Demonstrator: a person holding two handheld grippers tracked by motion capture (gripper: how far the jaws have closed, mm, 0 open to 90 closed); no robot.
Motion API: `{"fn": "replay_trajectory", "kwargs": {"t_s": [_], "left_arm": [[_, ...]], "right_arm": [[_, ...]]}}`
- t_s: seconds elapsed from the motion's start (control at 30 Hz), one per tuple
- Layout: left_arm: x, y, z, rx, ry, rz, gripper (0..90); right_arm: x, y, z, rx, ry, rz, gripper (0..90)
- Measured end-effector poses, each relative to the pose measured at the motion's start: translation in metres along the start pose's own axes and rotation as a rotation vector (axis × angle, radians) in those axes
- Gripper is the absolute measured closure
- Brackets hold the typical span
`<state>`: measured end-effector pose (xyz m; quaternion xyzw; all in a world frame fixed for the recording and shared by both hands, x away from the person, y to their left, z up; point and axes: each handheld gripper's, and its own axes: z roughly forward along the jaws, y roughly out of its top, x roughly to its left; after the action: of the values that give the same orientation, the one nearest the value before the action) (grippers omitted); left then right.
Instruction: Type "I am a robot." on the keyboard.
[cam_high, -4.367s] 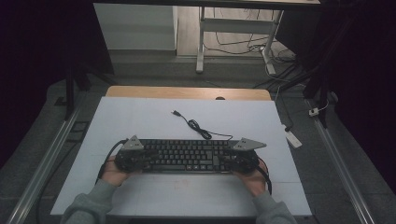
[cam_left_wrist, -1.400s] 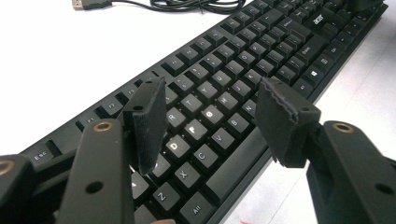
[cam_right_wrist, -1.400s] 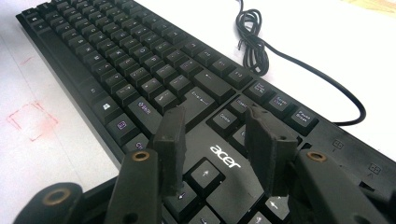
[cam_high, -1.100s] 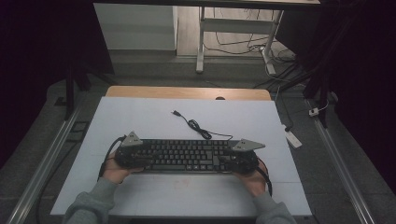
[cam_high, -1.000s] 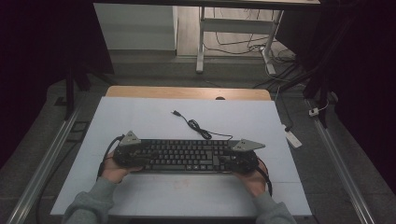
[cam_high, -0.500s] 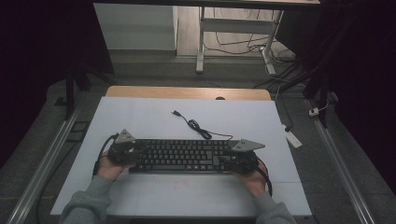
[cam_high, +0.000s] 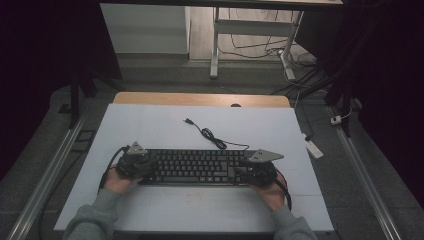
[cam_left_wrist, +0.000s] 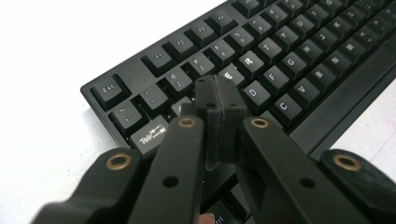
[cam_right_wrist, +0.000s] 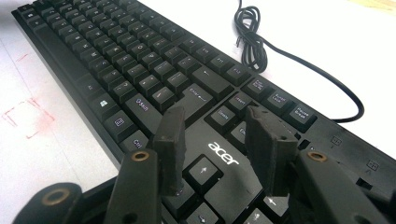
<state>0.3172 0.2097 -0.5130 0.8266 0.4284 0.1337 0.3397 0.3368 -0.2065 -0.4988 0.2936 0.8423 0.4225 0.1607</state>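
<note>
**Keyboard on mat, left jaws shut above Q row**

High view: black keyboard (cam_high: 197, 167) lies flat across the near half of the white mat (cam_high: 150, 130), long side facing the person. Its cable (cam_high: 210, 136) runs off the back edge, coiled once, plug end lying loose on the mat. Left gripper (cam_high: 134, 164) sits at the keyboard's left end, right gripper (cam_high: 256, 171) at its right end; a hand behind each, grey sleeves coming in from the bottom. No containers on the table.

Left gripper view: the jaws meet pad to pad with nothing between them. They hang just above the keys near Q and W, Tab and Esc to the left. Whether the tips touch a key cannot be told.

Right gripper view: the jaws stand apart, holding nothing. Tips are over the arrow-key block by the "acer" logo (cam_right_wrist: 223, 153); the left tip appears to rest on or just above a key. Red marks on the mat at left (cam_right_wrist: 28, 116).

Against earlier frames: the left gripper sits a little farther left and has turned, and its jaws have just been closing on empty air. Keyboard, cable and right gripper are unchanged.
</note>
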Motion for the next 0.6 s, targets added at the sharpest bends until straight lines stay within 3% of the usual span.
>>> {"fn": "replay_trajectory", "kwargs": {"t_s": [0.6], "left_arm": [[-0.0026,-0.0029,0.0101,0.044,0.013,0.014,89.2]], "right_arm": [[0.0003,-0.0002,0.0004,0.005,-0.001,-0.002,58.1]]}}
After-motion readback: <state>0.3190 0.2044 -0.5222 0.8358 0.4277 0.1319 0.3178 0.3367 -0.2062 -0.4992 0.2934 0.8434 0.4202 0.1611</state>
